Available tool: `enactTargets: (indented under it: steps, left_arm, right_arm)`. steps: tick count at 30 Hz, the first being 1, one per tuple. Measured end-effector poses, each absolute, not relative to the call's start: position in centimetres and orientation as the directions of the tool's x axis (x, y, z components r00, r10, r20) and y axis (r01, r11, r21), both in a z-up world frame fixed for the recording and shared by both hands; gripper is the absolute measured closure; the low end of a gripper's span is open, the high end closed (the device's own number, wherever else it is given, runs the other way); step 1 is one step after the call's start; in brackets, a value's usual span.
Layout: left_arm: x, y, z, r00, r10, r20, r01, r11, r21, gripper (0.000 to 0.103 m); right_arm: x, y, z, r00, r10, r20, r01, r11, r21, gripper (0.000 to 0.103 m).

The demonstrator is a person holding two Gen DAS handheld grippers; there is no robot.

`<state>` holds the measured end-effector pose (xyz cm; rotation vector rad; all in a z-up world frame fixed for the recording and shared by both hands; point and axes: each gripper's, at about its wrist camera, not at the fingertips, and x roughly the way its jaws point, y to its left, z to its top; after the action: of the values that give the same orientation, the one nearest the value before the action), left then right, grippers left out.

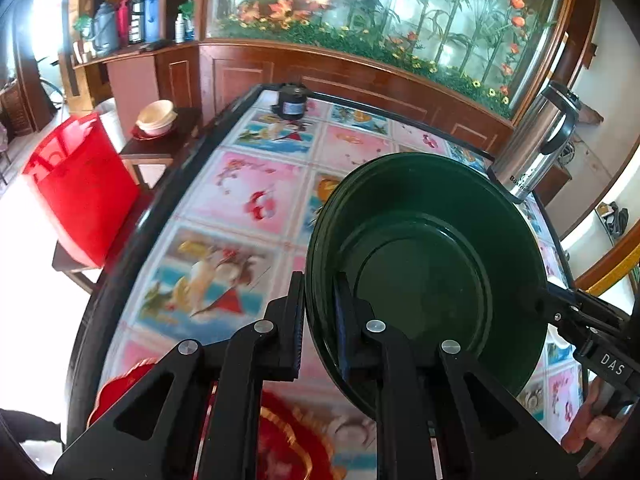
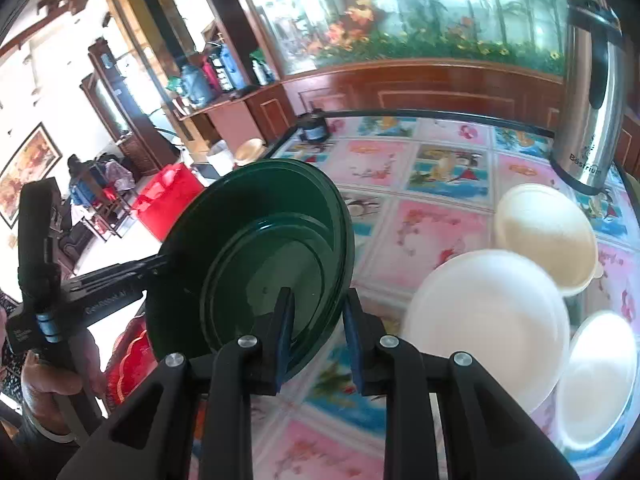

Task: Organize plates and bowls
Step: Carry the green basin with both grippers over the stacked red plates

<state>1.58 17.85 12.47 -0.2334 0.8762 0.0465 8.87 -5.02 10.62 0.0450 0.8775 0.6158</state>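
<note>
1. Readable text first: the steel thermos jug says "Bostrium" or close to it, hard to be sure. The other gripper's body, seen from the left wrist, reads "DAS".
2. Dark green plate is up off the surface, tilted, held at opposite rims by both grippers.
3. Left gripper is clenched on the plate's rim, one finger inside and one outside.
4. Right gripper is clamped on the rim the same way.
5. Edges: the surface has a black border; the jug stands near its far right corner, a small black pot at the far left edge.
6. Open room: the middle is bare patterned cloth. Three white bowls crowd the right side, a red plate sits at the near edge.
</note>
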Motion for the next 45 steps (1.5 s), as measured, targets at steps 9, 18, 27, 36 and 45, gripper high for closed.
enactTargets:
  steps: [9,18,27,36,45]
  left_arm:
    - [-3.8,20.7,12.5,0.659,-0.052,-0.751,-0.167,0.963,-0.213,0.090]
    - [-9.4,24.4,12.2,0.687,-0.007,-0.727,-0.227,0.948,-0.224,0.090]
    - [-12.8,27.0,9.8,0.663,0.024,-0.748,-0.285,0.932,-0.222,0.090]
    - [-14.6,28.8,7.0,0.626,0.040,-0.779,-0.335,0.915,-0.222,0.090]
    - [-14.8,28.8,5.5,0.607,0.057,-0.793,-0.343,0.918,-0.196,0.090]
  right_arm:
    - [5.3,-2.8,10.1,0.453,0.555,-0.698,-0.532,0.796,0.288,0.077]
    - [1.2,1.0,8.7,0.387,0.597,-0.703,-0.599,0.742,0.301,0.076]
    - [-1.1,3.9,6.7,0.331,0.597,-0.731,-0.639,0.712,0.293,0.076]
    - [-2.6,6.6,5.2,0.275,0.582,-0.765,-0.673,0.685,0.279,0.075]
    - [-2.7,6.9,3.8,0.244,0.565,-0.788,-0.667,0.687,0.287,0.075]
